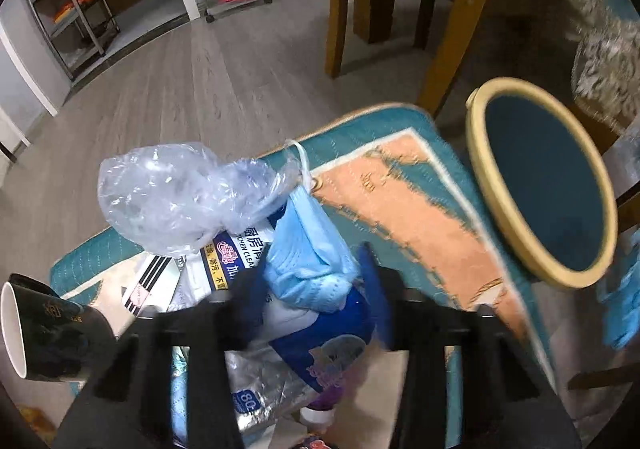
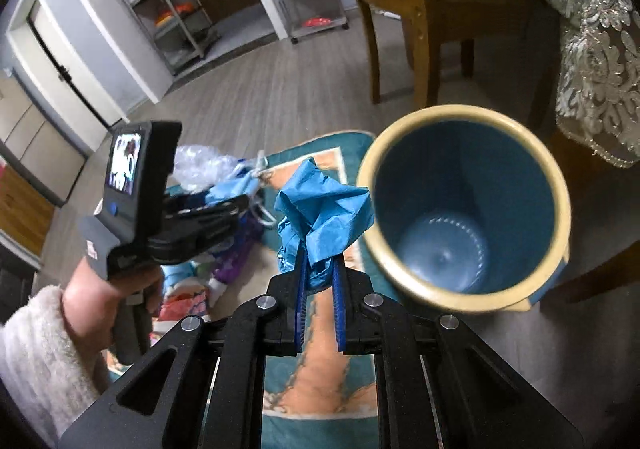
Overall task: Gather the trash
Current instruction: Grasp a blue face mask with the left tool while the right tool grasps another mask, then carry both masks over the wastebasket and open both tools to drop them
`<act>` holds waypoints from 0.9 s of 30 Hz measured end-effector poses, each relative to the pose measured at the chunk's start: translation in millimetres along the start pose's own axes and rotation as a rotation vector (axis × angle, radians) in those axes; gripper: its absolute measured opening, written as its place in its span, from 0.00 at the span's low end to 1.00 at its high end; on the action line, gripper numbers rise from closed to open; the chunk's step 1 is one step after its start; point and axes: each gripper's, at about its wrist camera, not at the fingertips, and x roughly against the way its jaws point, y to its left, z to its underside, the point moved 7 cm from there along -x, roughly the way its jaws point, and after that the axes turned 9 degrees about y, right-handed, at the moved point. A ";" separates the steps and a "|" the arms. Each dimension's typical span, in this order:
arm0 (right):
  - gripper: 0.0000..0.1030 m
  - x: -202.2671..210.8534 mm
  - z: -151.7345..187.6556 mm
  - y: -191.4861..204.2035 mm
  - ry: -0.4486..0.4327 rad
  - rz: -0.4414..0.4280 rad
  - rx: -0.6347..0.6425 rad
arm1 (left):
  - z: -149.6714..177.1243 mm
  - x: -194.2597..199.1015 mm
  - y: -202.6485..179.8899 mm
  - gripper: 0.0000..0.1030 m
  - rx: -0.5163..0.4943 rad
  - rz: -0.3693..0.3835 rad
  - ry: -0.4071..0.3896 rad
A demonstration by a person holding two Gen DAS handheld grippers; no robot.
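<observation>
— What is your right gripper (image 2: 320,269) doing?

— Your right jaws are pinched nearly together on a crumpled blue glove (image 2: 324,209), which bulges out past the blue fingertips (image 2: 339,289). It hangs just left of the tan rim of the blue bin (image 2: 464,209), beside the mouth rather than over it.

— And your left gripper (image 1: 304,289)?

— Your left jaws stand apart, with a light-blue face mask (image 1: 308,249) lying between them over a wipes packet (image 1: 240,257). Whether the pads press the mask, I cannot tell. A clear plastic bag (image 1: 172,197) sits just beyond, all on the teal rug (image 1: 420,209), with the bin to your right.
</observation>
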 end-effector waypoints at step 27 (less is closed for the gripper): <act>0.29 9.4 -39.1 -132.4 -0.066 0.126 -0.179 | -8.6 71.2 -163.7 0.44 -0.283 0.325 -0.221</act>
